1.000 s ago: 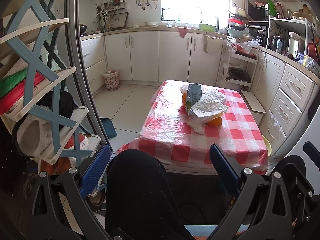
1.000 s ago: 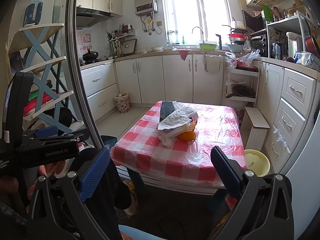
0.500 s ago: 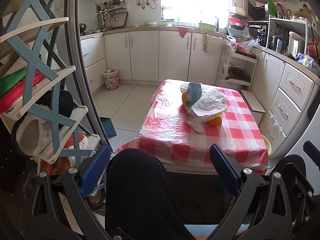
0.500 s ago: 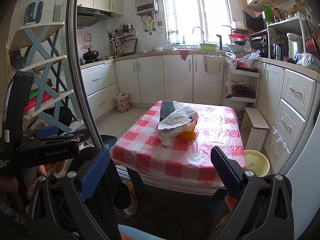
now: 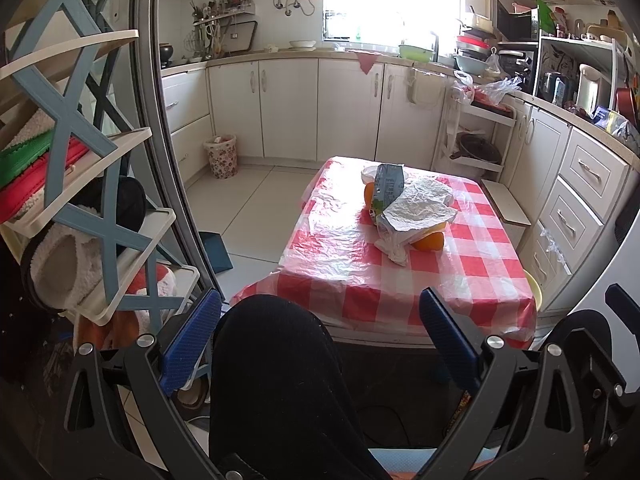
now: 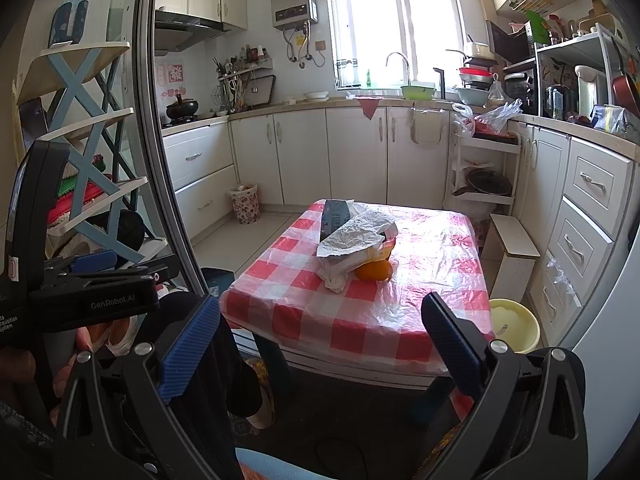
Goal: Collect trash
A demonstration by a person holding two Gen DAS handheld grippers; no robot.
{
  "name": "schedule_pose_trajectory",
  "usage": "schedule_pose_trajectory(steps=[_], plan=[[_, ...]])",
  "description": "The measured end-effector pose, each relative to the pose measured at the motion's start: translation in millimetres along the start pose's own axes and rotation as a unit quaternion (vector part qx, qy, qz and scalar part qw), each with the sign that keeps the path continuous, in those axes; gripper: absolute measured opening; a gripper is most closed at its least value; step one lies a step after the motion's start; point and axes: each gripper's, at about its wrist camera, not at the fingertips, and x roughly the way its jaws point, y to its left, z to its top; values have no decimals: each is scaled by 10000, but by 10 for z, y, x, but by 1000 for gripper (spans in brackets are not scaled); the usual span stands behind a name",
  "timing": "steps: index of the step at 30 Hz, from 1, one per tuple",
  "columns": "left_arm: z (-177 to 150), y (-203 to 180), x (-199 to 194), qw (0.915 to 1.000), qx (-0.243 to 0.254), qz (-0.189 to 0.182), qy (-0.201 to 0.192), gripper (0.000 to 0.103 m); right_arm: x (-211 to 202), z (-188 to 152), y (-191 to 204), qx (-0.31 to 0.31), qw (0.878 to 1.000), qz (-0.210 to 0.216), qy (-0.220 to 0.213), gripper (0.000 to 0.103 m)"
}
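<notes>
Both grippers hang well short of the table (image 5: 400, 288), jaws wide and holding nothing: the left gripper (image 5: 320, 344) sits low over a dark-clothed knee (image 5: 276, 364), the right gripper (image 6: 320, 344) beside it and a little higher. The likely trash lies in a heap near the middle of the table, toward its far edge: a crumpled plastic bag (image 5: 416, 212), a carton (image 5: 387, 188) standing against the bag's far side, and oranges (image 5: 429, 241) half under the bag. Whether the oranges count as trash I cannot tell. The bag looks thin, light and limp; it should crush between the pads and may slide on the glossy cover, so the twisted tail at its near end seems the best place to pinch. The carton looks light and fairly stiff, probably empty; its narrow upper body would suit the jaws, but a hard squeeze could buckle it. A flowered bin (image 5: 220, 156) stands on the floor by the far cabinets, well apart from the table.
</notes>
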Motion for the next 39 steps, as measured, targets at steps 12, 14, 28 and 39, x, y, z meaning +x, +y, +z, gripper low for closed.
schedule_pose_trajectory(steps=[12, 14, 28, 39], plan=[[54, -13, 89, 9999, -132, -1, -12, 95, 83, -8, -48, -4, 10000, -61, -46, 97], [108, -26, 174, 9999, -160, 12, -5, 95, 164, 6, -103, 79, 9999, -60, -25, 97], [691, -357, 1182, 9997, -106, -140, 170, 95, 894, 375, -701, -35, 10000, -1, 36, 97], [1088, -479, 2345, 9971, -20, -290, 697, 95, 2298, 383, -1337, 734, 9813, 308, 1754, 78]])
